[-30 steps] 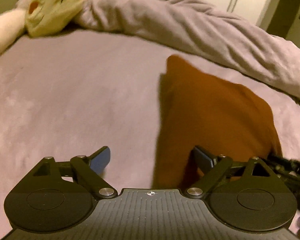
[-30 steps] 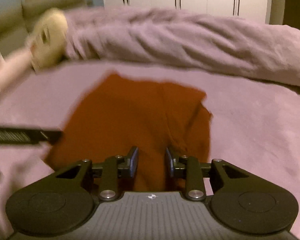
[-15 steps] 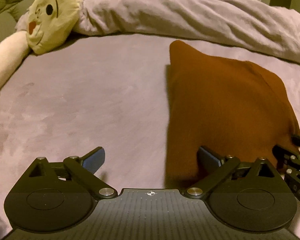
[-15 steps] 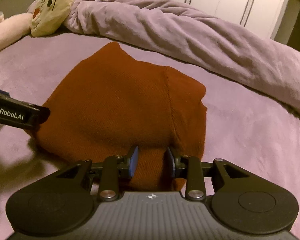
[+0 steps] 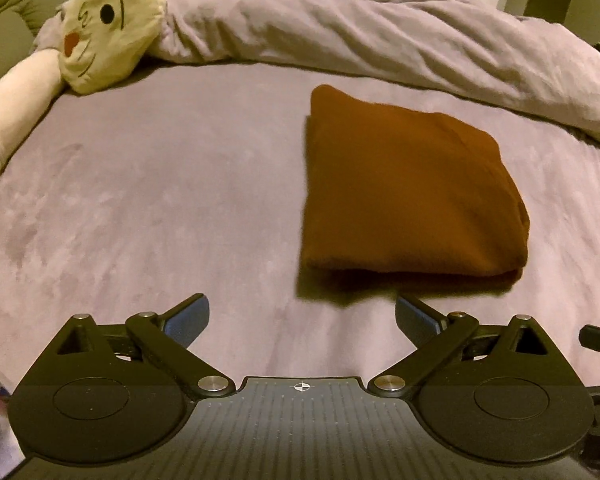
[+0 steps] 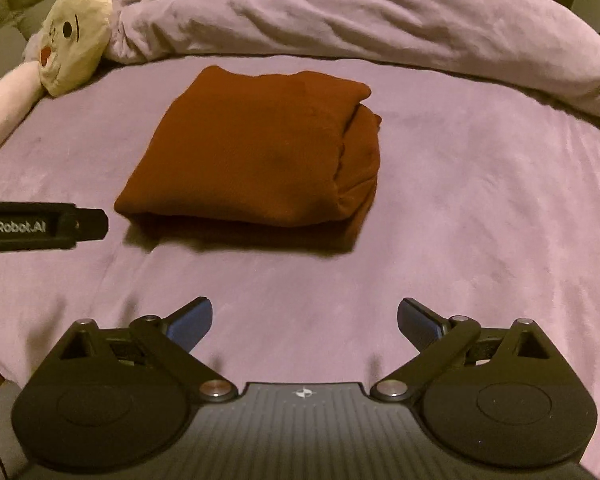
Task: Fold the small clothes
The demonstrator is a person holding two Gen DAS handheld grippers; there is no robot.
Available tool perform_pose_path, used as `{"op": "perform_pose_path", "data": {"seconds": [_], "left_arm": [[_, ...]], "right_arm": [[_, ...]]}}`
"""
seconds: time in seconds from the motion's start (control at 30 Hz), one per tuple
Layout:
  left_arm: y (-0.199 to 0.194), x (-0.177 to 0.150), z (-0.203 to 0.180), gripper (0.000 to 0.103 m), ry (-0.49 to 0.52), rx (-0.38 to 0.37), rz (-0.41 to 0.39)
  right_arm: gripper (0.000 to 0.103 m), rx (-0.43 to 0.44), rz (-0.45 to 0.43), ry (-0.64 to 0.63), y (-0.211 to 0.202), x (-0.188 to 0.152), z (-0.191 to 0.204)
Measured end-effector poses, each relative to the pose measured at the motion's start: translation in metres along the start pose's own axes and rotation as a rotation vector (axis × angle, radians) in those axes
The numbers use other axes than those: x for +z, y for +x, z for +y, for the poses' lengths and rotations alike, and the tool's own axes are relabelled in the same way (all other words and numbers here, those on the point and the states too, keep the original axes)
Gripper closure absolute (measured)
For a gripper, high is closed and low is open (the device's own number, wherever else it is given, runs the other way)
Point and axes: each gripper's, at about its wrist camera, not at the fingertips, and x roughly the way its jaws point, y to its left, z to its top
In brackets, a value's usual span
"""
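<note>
A rust-brown garment [image 5: 408,188] [image 6: 256,152] lies folded into a thick rectangle on the mauve bed sheet [image 5: 160,200] [image 6: 480,200]. My left gripper [image 5: 302,316] is open with only sheet between its fingers, just short of the garment's near edge. My right gripper [image 6: 304,320] has pulled back from the near edge; its jaws are opening wide and hold nothing. One finger of the left gripper [image 6: 44,226] reaches in from the left edge of the right wrist view, beside the garment's near left corner.
A bunched mauve duvet [image 5: 380,36] [image 6: 360,20] runs along the far side of the bed. A cream plush toy [image 5: 108,24] [image 6: 76,36] lies at the far left. White cupboard doors stand behind.
The right gripper let go of the garment's near edge, opened wide and drew back. The left gripper also backed away and rose. The garment now lies flat and folded.
</note>
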Motion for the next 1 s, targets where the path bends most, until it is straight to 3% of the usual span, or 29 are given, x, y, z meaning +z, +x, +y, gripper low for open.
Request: {"op": "perform_pose_path", "data": {"seconds": [0.13,0.37,1.0], "left_arm": [[-0.005,0.000,-0.004,0.001,0.032,0.030,-0.001],[-0.007,0.001,0.000,0.000,0.044,0.062,0.008],[-0.007,0.000,-0.004,0.000,0.060,0.032,0.043]], "right_arm": [[0.004,-0.048,0.080,-0.011,-0.001,0.011,0.013],[0.004,-0.039,0.075,0.025,-0.008,0.017,0.017],[0.004,-0.066,0.086,0.057,-0.008,0.025,0.015]]}}
